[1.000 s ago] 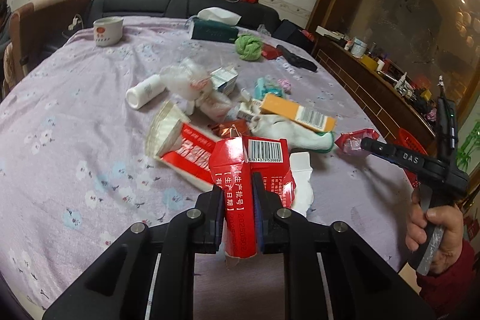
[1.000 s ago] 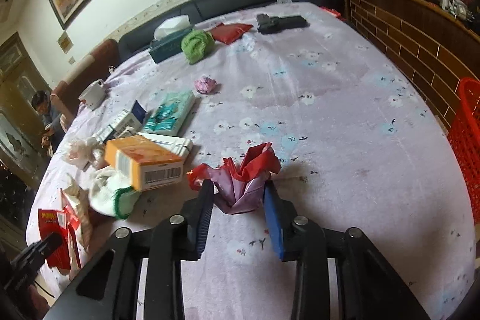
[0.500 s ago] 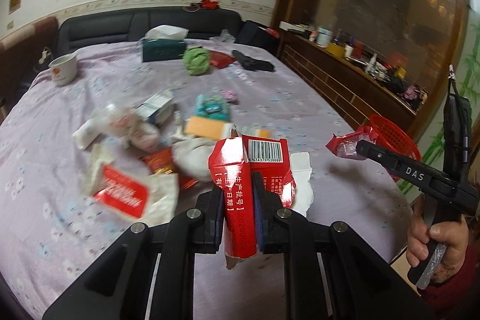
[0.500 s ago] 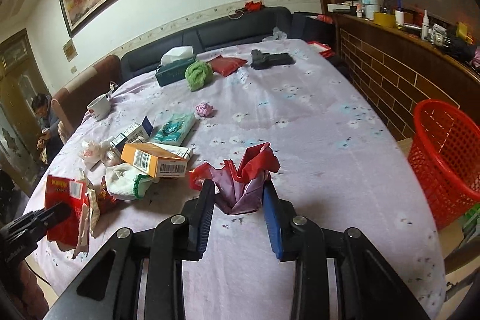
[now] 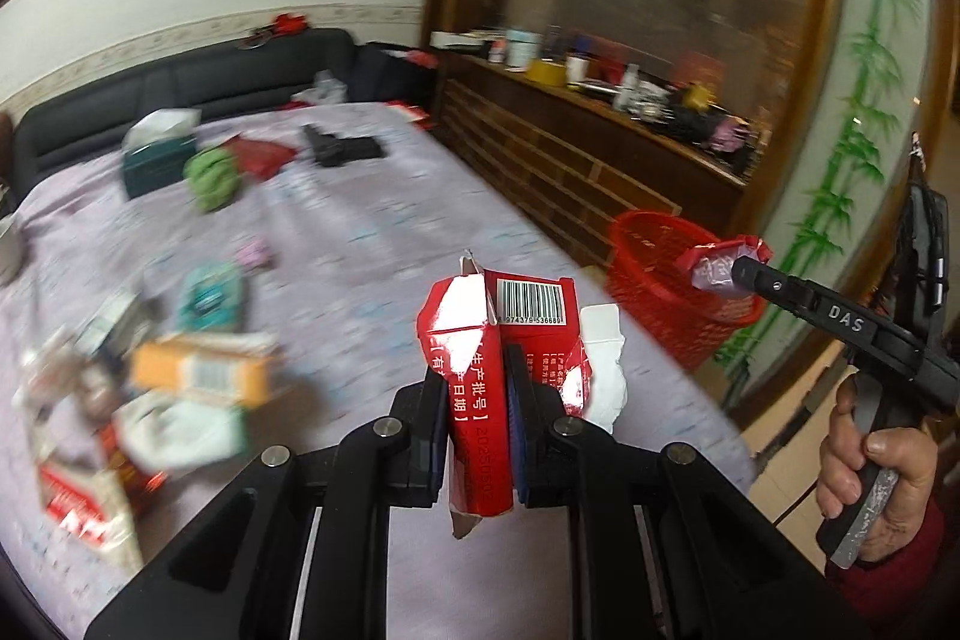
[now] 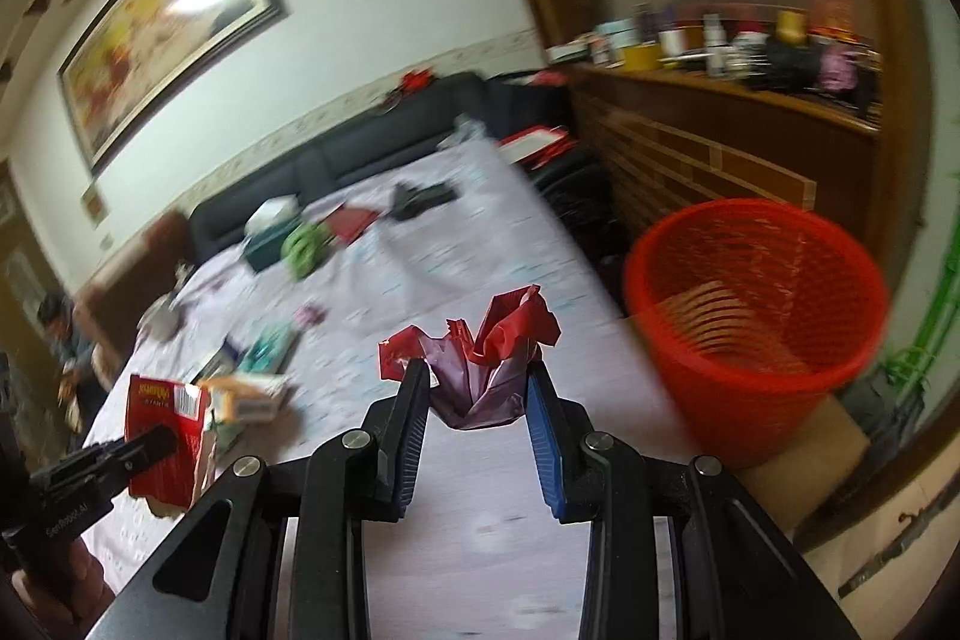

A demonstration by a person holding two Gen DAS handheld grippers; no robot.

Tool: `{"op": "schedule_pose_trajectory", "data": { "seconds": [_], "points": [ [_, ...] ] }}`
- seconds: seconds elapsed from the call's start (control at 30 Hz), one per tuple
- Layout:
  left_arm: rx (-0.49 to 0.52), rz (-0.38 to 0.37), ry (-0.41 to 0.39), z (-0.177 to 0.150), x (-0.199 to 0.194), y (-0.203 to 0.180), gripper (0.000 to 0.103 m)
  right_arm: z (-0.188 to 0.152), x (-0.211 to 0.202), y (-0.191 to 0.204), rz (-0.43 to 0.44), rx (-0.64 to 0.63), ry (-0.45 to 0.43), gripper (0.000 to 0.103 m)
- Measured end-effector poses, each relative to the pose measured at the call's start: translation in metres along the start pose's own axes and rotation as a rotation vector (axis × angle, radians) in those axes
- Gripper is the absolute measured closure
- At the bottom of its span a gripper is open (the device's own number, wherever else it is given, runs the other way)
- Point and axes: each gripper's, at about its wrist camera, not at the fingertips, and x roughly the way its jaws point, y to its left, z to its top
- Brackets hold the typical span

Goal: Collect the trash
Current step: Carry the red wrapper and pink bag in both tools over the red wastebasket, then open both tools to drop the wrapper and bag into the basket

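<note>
**Both claws loaded, heading for the basket**

The left claw [image 5: 477,391] pinches a torn red carton [image 5: 498,334] above the bench [image 5: 384,232], short of the red basket [image 6: 756,316] standing beyond the bench's edge. The right claw [image 6: 477,391] clamps a crumpled red wrapper [image 6: 480,370], nearer the basket. To my eye, each should be right over the basket's mouth before letting go, the wrapper first.

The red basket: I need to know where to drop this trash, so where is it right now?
The red basket stands on the floor off the table's right edge, before the wooden cabinet, right of the crumpled wrapper.
</note>
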Motion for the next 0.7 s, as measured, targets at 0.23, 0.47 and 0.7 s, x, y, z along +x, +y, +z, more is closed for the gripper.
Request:
{"op": "schedule_pose_trajectory", "data": {
  "seconds": [0.23, 0.47, 0.7],
  "points": [
    [0.059, -0.087, 0.016, 0.036, 0.046, -0.065, 0.087, 0.021, -0.028, -0.073, -0.088, 0.106, -0.071, 0.068],
    [0.082, -0.133, 0.043, 0.066, 0.102, -0.117, 0.087, 0.039, -0.034, -0.125, -0.136, 0.168, -0.105, 0.068],
    [0.094, -0.14, 0.071, 0.081, 0.152, -0.147, 0.087, 0.051, -0.024, -0.16, -0.13, 0.223, -0.106, 0.066]
  ]
}}
